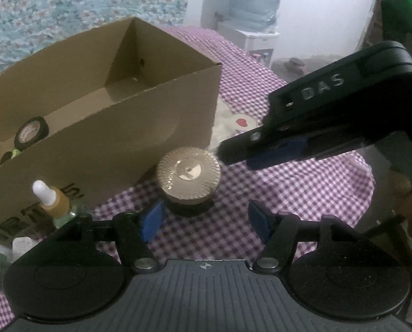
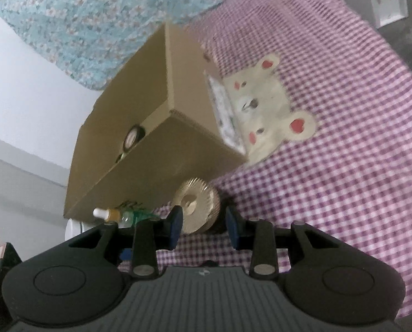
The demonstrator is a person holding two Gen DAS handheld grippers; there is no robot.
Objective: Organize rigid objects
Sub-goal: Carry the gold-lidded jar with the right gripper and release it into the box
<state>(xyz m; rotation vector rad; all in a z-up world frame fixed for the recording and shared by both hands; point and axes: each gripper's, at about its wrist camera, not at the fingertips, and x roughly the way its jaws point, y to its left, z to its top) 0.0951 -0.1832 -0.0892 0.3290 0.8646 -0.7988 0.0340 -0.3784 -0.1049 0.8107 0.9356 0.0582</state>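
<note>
A round jar with a ribbed gold lid (image 1: 188,176) stands on the checked cloth beside the cardboard box (image 1: 123,127). My left gripper (image 1: 203,222) is open just in front of the jar, apart from it. My right gripper (image 2: 204,225) is open with the jar (image 2: 197,204) between its blue pads, not closed on it; it also shows in the left wrist view (image 1: 235,152) to the right of the jar. A dropper bottle (image 1: 52,199) with a white tip lies left of the jar. A roll of black tape (image 1: 30,132) lies inside the box.
The purple checked cloth (image 2: 330,179) has a bear patch (image 2: 272,110) to the right of the box. A white container (image 1: 20,246) lies at the lower left. A floral blue cloth hangs behind. A water dispenser (image 1: 250,22) stands past the table.
</note>
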